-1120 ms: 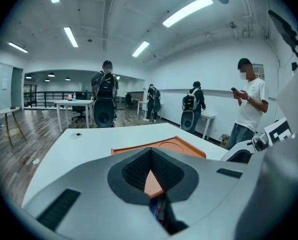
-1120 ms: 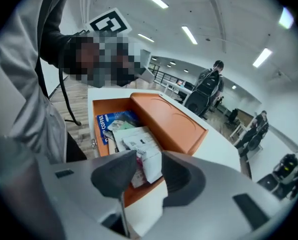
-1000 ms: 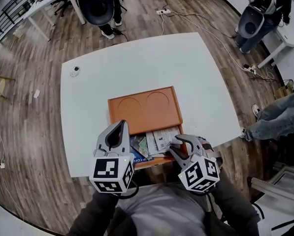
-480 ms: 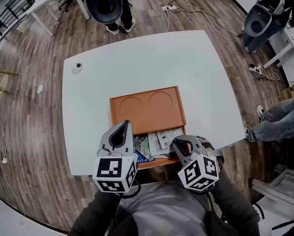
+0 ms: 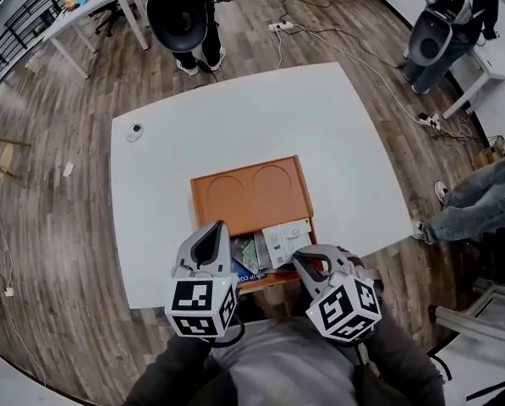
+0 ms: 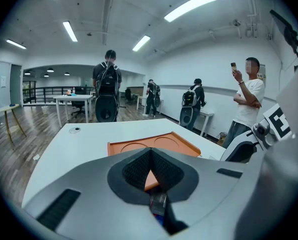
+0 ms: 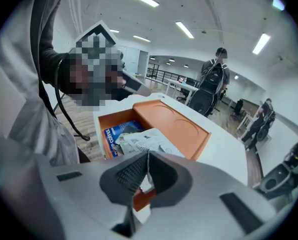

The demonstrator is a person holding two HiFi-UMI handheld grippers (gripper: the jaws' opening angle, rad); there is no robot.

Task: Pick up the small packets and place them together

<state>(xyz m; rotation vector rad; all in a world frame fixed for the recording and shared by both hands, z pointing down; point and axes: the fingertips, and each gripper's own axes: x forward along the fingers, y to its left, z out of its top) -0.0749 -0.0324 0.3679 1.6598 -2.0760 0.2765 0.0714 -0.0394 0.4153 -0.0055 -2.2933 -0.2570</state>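
Observation:
An orange tray (image 5: 248, 197) lies on the white table (image 5: 235, 108), with small packets heaped at its near end. My right gripper (image 5: 303, 257) is at the heap's right side. Its jaws have just been closing, and in the right gripper view my right gripper (image 7: 148, 157) is shut on the near edge of a white printed packet (image 7: 146, 141). That white packet (image 5: 282, 239) rests partly on a blue coffee packet (image 7: 118, 131). My left gripper (image 5: 210, 230) hovers at the heap's left side, pads together with nothing seen between them, as the left gripper view (image 6: 149, 152) shows.
A small round object (image 5: 134, 131) sits near the table's far left corner. People with backpacks stand beyond the far edge (image 5: 180, 11) and at the right (image 5: 451, 15). Cables (image 5: 345, 45) run over the wooden floor.
The right gripper's jaws have closed on the white packet, whose near edge has risen a little. The left gripper has kept its place.

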